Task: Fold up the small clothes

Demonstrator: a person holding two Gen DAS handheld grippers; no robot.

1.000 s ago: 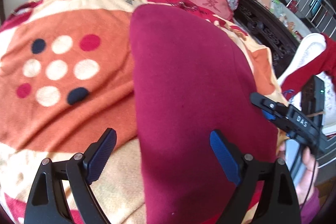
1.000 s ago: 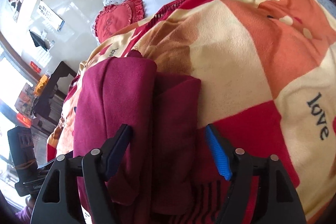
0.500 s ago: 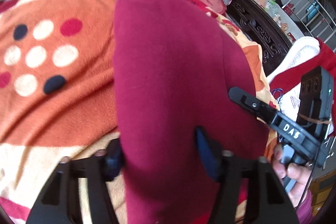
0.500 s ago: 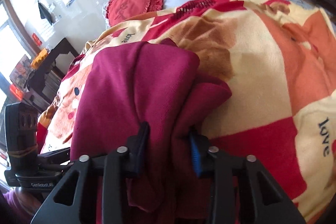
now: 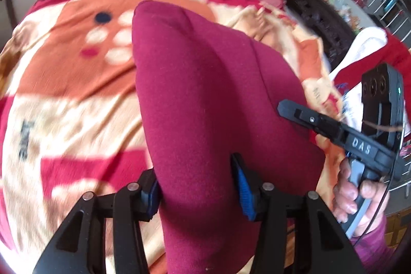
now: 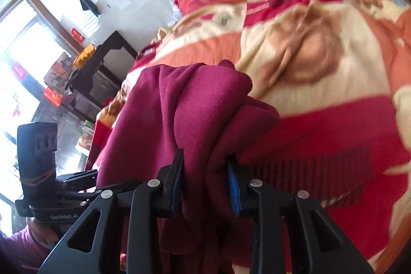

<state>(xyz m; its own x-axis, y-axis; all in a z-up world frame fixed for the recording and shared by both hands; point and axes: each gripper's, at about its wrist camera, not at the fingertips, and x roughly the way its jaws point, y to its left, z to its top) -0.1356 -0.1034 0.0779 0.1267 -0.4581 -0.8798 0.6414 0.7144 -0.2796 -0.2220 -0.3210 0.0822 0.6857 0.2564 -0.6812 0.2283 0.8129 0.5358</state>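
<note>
We pinch the maroon garment (image 5: pixel 205 99) in our left gripper (image 5: pixel 197 193) and, jaws easing slightly apart, our right gripper (image 6: pixel 205 184), lettered "DAS".

Right gripper (image 6: pixel 205 181) opening slightly; maroon garment (image 6: pixel 195 104) apparently still pinched.
</note>
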